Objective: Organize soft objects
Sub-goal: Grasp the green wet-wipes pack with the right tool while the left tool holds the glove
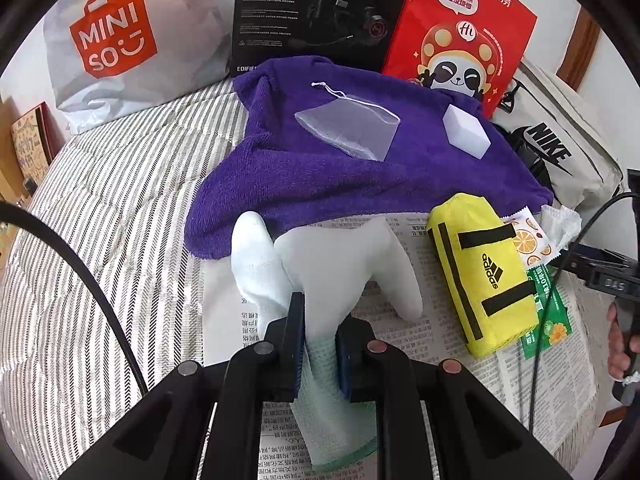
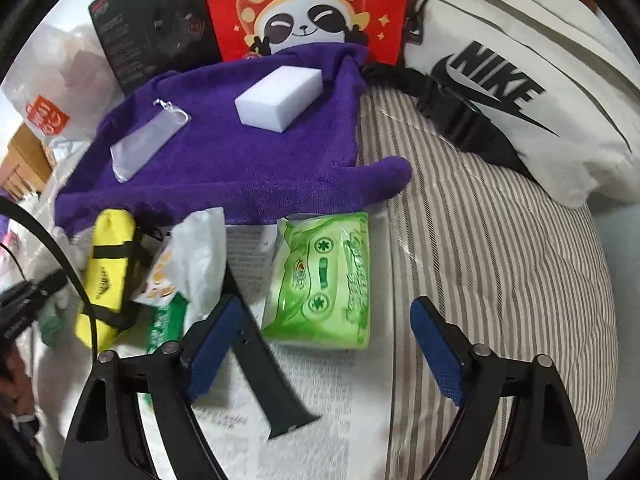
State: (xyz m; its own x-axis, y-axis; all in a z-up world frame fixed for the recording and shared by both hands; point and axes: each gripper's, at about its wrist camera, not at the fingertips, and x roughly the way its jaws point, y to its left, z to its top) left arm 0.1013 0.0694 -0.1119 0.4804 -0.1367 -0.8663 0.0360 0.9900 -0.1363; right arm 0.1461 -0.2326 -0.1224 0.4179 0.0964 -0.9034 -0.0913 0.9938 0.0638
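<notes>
Jaws of the left gripper (image 1: 318,344) are clenched on a white glove (image 1: 340,264), lifting it just before the purple towel (image 1: 320,168); right gripper (image 2: 328,344) jaws gape, released, over a green tissue pack (image 2: 324,280).

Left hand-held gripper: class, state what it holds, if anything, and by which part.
The left hand-held gripper is shut on the white glove, pinching it at the cuff end, where the pale green cuff begins.
</notes>
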